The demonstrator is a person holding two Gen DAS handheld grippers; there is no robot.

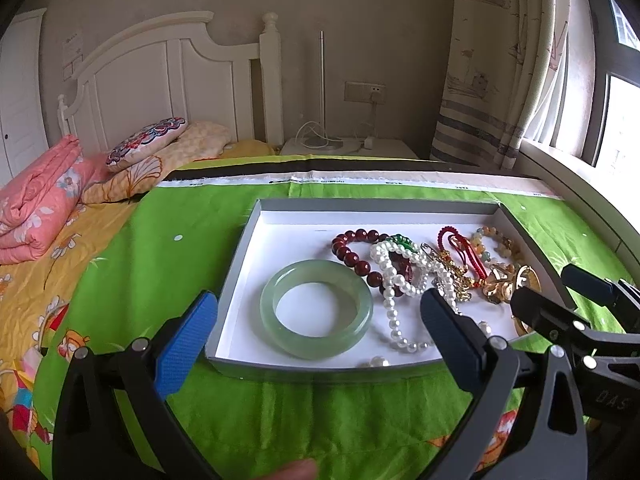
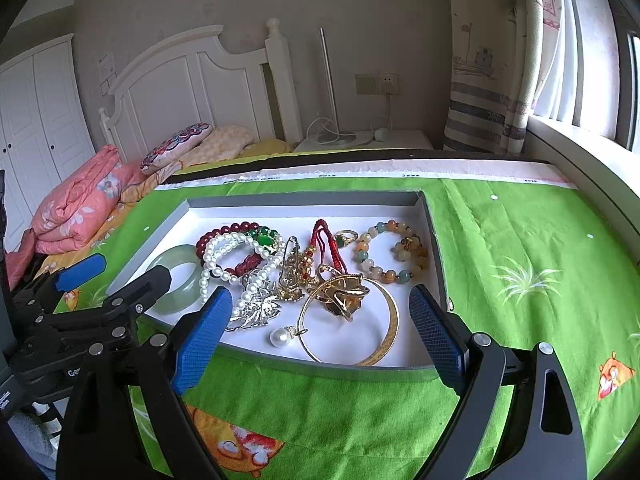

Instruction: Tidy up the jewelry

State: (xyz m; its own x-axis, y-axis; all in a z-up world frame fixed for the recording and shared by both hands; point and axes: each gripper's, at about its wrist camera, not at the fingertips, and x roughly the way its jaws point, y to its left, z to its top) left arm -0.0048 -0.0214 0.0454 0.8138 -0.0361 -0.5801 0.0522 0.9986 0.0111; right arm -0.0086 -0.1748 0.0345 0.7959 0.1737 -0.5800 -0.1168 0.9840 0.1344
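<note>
This is a bedroom in a home. Well beyond the left gripper (image 1: 320, 316), a white panelled headboard (image 1: 168, 68) stands against a beige wall, with a folded pink floral quilt (image 1: 40, 200) and 2 pillows, 1 embroidered (image 1: 150, 142), lying ahead and to its left. A white nightstand (image 1: 352, 148) with a wall socket (image 1: 364, 92) above it sits straight ahead. Ahead and to the right of the right gripper (image 2: 320, 312) hang a ship-patterned curtain (image 2: 484, 80) and a bright window (image 2: 600, 88); far to its left stand white wardrobe doors (image 2: 36, 120). A green cartoon-print cloth (image 2: 520, 260) lies under both grippers.
</note>
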